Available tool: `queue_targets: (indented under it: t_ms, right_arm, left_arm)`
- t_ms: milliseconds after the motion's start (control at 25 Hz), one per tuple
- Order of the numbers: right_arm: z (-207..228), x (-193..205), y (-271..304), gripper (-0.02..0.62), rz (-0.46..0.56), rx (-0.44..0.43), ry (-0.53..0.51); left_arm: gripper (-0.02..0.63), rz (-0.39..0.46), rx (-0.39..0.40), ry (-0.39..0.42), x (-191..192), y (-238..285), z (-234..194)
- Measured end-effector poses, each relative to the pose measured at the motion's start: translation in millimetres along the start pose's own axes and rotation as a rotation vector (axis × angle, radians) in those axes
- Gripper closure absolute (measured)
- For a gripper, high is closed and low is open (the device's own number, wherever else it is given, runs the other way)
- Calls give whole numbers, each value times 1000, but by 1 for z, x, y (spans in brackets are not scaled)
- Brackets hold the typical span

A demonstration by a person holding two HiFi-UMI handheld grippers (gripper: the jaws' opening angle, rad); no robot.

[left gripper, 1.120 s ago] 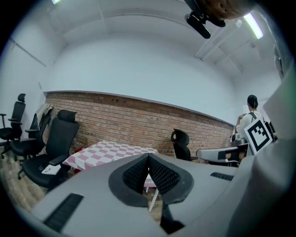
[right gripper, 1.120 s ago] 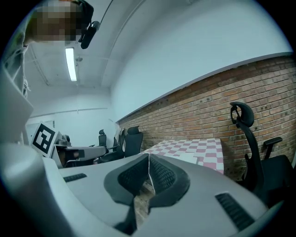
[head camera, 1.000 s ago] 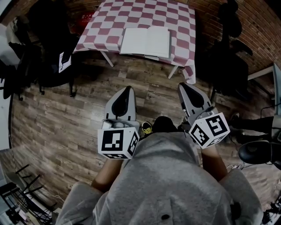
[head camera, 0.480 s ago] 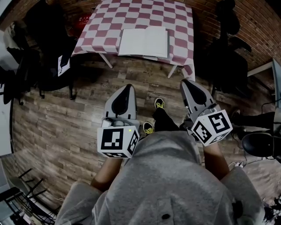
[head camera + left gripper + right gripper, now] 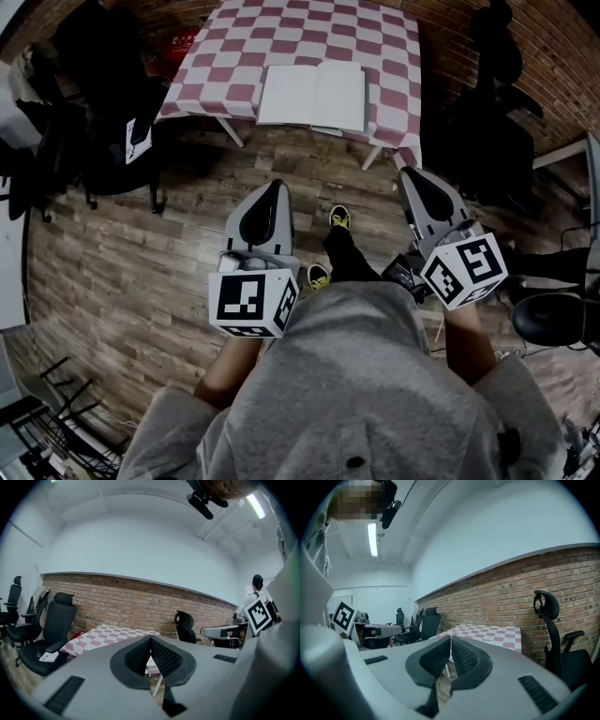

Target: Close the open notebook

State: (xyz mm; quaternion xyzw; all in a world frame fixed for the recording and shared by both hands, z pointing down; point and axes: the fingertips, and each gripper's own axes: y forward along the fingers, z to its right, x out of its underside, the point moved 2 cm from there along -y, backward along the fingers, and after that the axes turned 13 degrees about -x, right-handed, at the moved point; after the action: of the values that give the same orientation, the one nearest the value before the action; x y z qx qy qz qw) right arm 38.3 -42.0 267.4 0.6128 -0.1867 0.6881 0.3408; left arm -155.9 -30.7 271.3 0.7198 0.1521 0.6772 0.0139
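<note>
An open notebook (image 5: 312, 96) with white pages lies flat on a table (image 5: 375, 37) covered in a red and white checked cloth, at the top of the head view. Both grippers hang well short of the table, over the wooden floor. My left gripper (image 5: 273, 186) is shut with nothing in it, its pads meeting at the tip (image 5: 150, 638). My right gripper (image 5: 409, 172) is likewise shut and empty (image 5: 450, 638). In the gripper views the table (image 5: 101, 634) shows ahead, beyond the jaws; the notebook is not visible there.
Black office chairs stand left (image 5: 103, 122) and right (image 5: 497, 112) of the table, against a brick wall. A further chair (image 5: 555, 634) is near the table's right end. My own feet (image 5: 339, 221) are on the floor between the grippers.
Both grippers have moved a little toward the table, the right one also drifting right. One foot has stepped forward. Both stay shut.
</note>
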Motion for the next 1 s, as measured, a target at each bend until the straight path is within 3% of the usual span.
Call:
queue_targets:
  t_ms: [200,320,640,1000]
  right_arm:
    - [13,-6,2,569,-89,-52,-107]
    - [29,-6,5,569,-128,-40,-164]
    - [56,3,33,569,-124,-37,-99]
    - [100,17,76,569,-132,-61,10]
  left_arm:
    - [597,-14,-13,0,1,16,-5]
    - [597,-23,-15,-3,2,28,-5]
    - [597,-62,-11,-12,6,71,0]
    - [597,-117,-78,-23,19,134,-13]
